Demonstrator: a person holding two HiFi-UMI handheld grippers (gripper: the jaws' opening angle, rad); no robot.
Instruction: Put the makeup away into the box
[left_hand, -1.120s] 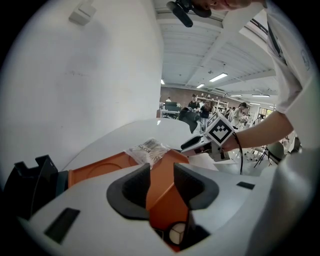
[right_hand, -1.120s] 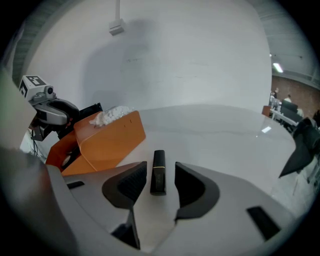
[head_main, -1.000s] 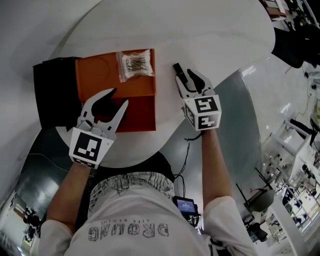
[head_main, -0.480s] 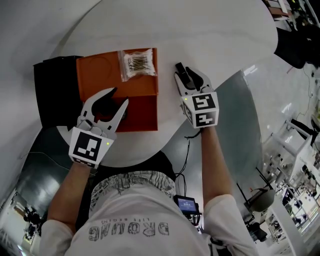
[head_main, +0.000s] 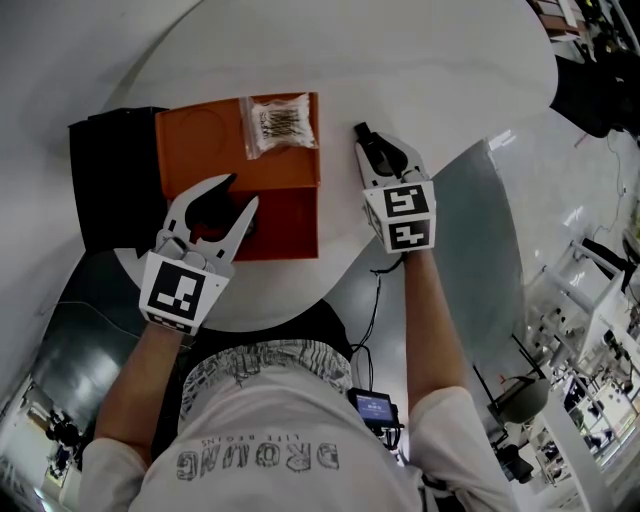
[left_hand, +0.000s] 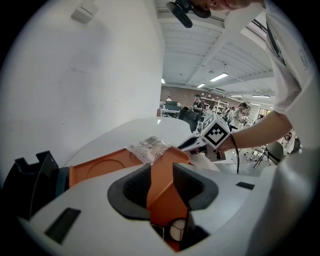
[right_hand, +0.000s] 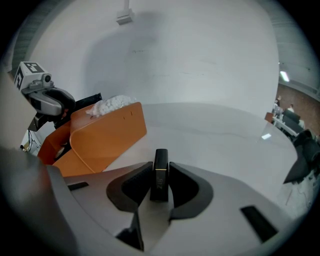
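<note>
My right hand-held gripper (right_hand: 160, 181) is clamped on a black lipstick tube (right_hand: 160, 159) over the white desk (head_main: 420, 60), just beside the orange box (head_main: 200, 140). My left hand-held gripper (head_main: 240, 192) gapes wide, straddling a box wall.

Round white table (head_main: 420, 60), plain white wall (left_hand: 75, 90), ceiling strip lights (left_hand: 218, 77) beyond.

Black lipstick (right_hand: 160, 172) beside orange box (right_hand: 107, 136)

Half-seen things
From above the right tongs (head_main: 375, 152) cover most of the black tube (head_main: 359, 130) — only its tip shows; the round item (left_hand: 176, 231) between the left tongs (left_hand: 161, 176) is too hidden to name, and print on the packet (head_main: 281, 121) is unreadable.
</note>
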